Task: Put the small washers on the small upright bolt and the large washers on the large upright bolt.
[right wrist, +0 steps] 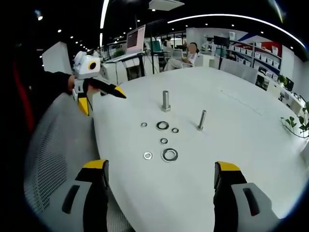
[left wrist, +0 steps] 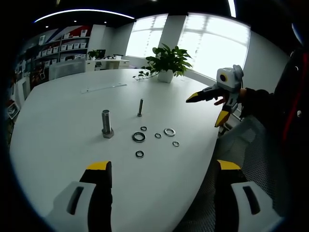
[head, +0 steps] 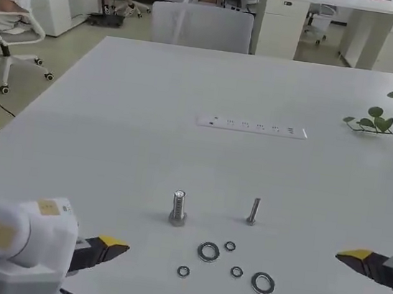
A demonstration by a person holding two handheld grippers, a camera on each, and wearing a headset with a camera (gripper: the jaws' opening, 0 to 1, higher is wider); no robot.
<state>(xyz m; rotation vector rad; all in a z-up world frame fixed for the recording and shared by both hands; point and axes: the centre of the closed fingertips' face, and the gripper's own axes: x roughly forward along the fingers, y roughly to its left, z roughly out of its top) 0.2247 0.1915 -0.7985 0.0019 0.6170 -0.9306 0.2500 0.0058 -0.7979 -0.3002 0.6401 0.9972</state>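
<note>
Left tongs (left wrist: 162,165), right tongs (right wrist: 161,165) both spread, empty; washers (head: 236,272) loose on table (head: 186,117) between, well clear.

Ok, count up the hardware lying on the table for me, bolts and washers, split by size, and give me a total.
Large bolt: 1
Small bolt: 1
Large washers: 2
Small washers: 4
Total: 8

Shiny metal washers (head: 208,251) and bolts (head: 178,208), matt white table (head: 147,133).
</note>
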